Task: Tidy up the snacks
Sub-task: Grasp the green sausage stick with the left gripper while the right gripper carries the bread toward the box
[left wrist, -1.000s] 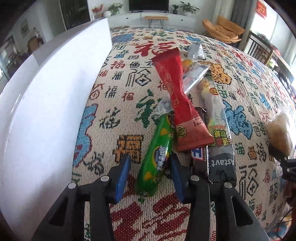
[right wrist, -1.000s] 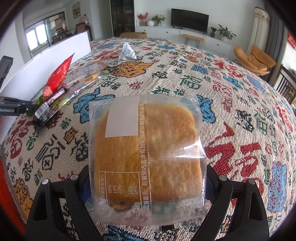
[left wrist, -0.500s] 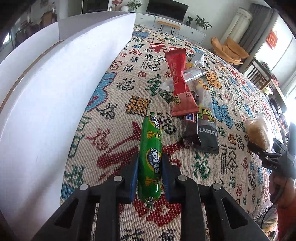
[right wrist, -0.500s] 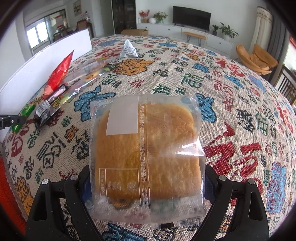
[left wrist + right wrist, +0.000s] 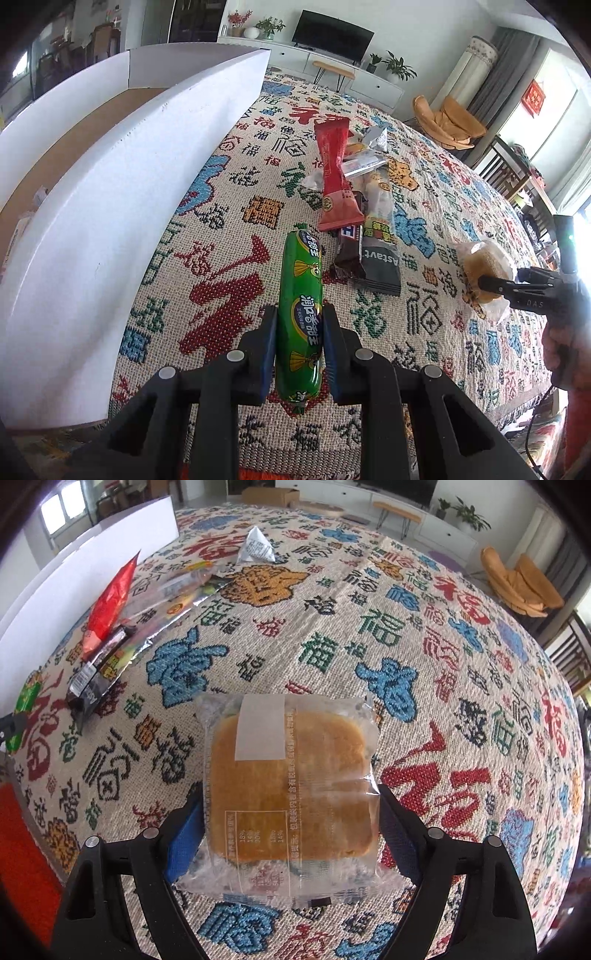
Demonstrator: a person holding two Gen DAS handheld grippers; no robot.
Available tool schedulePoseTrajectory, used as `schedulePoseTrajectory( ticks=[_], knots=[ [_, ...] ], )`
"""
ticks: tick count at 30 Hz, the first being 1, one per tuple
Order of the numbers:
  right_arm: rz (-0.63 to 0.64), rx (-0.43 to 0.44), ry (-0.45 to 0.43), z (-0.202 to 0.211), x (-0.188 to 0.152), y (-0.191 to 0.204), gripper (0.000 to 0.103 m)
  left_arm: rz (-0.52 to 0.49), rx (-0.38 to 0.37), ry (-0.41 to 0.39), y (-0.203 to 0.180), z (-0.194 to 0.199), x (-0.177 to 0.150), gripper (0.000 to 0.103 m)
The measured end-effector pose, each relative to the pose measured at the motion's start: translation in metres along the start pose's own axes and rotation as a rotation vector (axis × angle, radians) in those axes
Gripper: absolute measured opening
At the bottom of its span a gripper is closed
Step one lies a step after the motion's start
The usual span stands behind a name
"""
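Sausage, green and slick-skinned, sits pinched mid-length in the closed left gripper — firm, light, apt to slide endwise — while the right gripper squeezes the soft wrapped cake by its sides, pile of snacks lying beyond.

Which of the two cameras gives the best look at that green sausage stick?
The left wrist view: the green sausage stick fills the center, clamped between the left gripper jaws, label visible. The right wrist view shows only a green sliver at the far left edge.
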State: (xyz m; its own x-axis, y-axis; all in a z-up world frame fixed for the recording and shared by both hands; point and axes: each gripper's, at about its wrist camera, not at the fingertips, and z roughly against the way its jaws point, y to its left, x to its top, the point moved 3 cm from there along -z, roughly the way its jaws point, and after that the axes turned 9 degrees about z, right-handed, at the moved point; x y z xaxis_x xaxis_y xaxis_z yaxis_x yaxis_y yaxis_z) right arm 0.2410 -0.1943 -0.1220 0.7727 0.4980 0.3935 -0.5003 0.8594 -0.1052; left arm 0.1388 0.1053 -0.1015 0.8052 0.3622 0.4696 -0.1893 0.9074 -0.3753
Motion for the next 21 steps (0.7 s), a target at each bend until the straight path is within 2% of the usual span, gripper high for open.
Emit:
schedulePoseTrajectory(
  ticks=[5, 8, 10, 15, 18, 20, 21],
  knots=[
    [-0.041, 0.056, -0.087, 0.032, 0.014, 0.002, 0.071, 0.031, -0.097, -0.053, -0.009, 0.038, 0.009, 0.023],
    [-0.032, 0.136, -0.184, 0.063, 0.045, 0.026, 0.071, 0.065, -0.14, -0.108, -0.004, 0.071, 0.031, 0.023],
    [-0.007, 0.201, -0.251, 0.084, 0.075, 0.053, 0.071, 0.088, -0.128, -0.144, 0.009, 0.092, 0.049, 0.023],
    [0.094, 0.386, -0.375, 0.121, 0.163, 0.152, 0.071, 0.144, 0.057, -0.234, 0.076, 0.126, 0.095, 0.023],
    [0.158, 0.474, -0.414, 0.129, 0.209, 0.221, 0.071, 0.186, 0.216, -0.26, 0.12, 0.128, 0.11, 0.023],
    [0.186, 0.519, -0.432, 0.126, 0.231, 0.261, 0.074, 0.229, 0.313, -0.269, 0.145, 0.125, 0.113, 0.037],
    [0.2, 0.537, -0.43, 0.121, 0.24, 0.279, 0.074, 0.255, 0.344, -0.266, 0.155, 0.123, 0.112, 0.063]
  ],
)
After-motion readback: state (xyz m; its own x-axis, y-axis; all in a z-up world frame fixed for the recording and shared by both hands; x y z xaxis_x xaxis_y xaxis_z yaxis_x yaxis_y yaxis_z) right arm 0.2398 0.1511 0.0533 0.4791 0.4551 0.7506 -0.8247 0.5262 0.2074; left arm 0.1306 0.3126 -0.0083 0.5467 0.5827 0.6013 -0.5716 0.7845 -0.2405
